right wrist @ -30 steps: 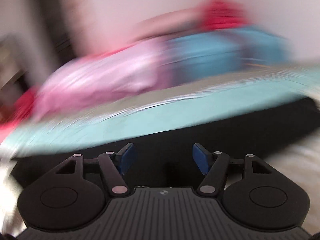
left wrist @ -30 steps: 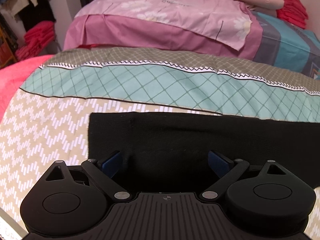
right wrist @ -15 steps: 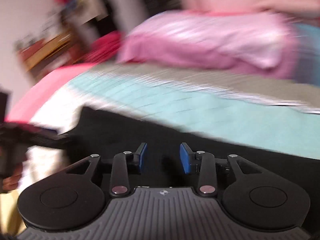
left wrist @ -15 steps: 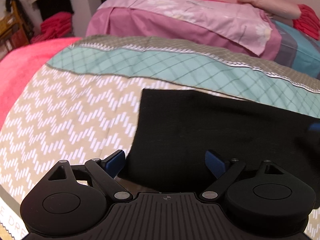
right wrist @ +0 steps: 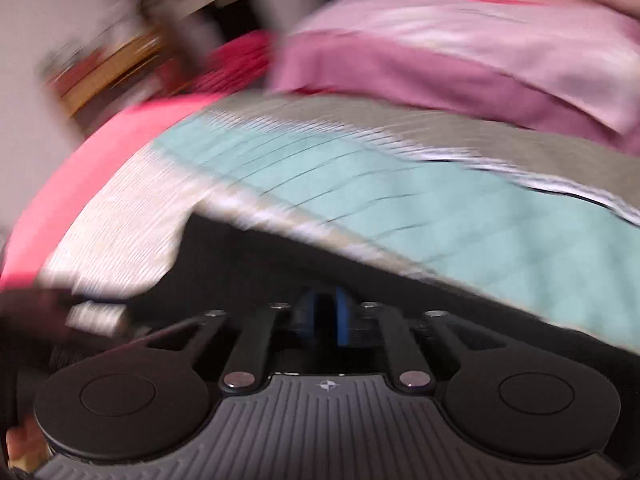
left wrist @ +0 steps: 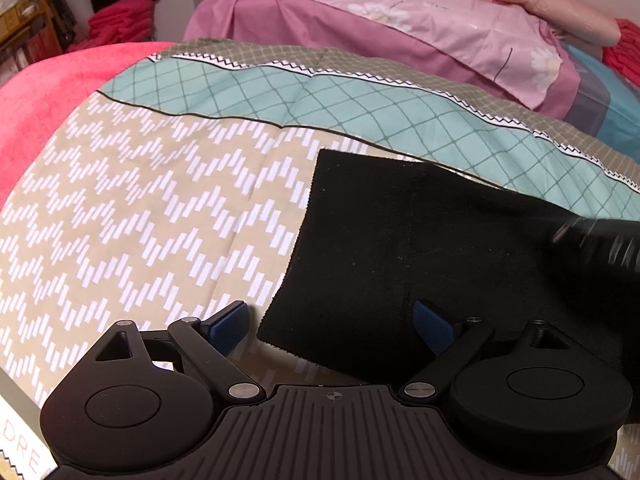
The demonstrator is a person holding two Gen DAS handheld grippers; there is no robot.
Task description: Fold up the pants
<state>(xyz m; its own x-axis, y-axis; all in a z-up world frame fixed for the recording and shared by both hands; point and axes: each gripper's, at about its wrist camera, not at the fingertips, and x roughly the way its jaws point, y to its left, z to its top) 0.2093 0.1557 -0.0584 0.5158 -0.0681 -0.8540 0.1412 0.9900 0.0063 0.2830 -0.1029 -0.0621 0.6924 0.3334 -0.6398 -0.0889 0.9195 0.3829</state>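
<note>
Patterned bed (left wrist: 160,208) carries black pants (left wrist: 420,256). We see our left gripper (left wrist: 332,324) wide apart astride their corner; our right gripper (right wrist: 324,316) has just been closing, nearly together on the pants.

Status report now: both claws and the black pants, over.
Left claw open at pants corner. Right claw has just been closing, nearly shut over the pants; grip unclear. Nothing in the way.

right wrist view motion-blurred, pants (left wrist: 420,248) cut off at right edge
</note>
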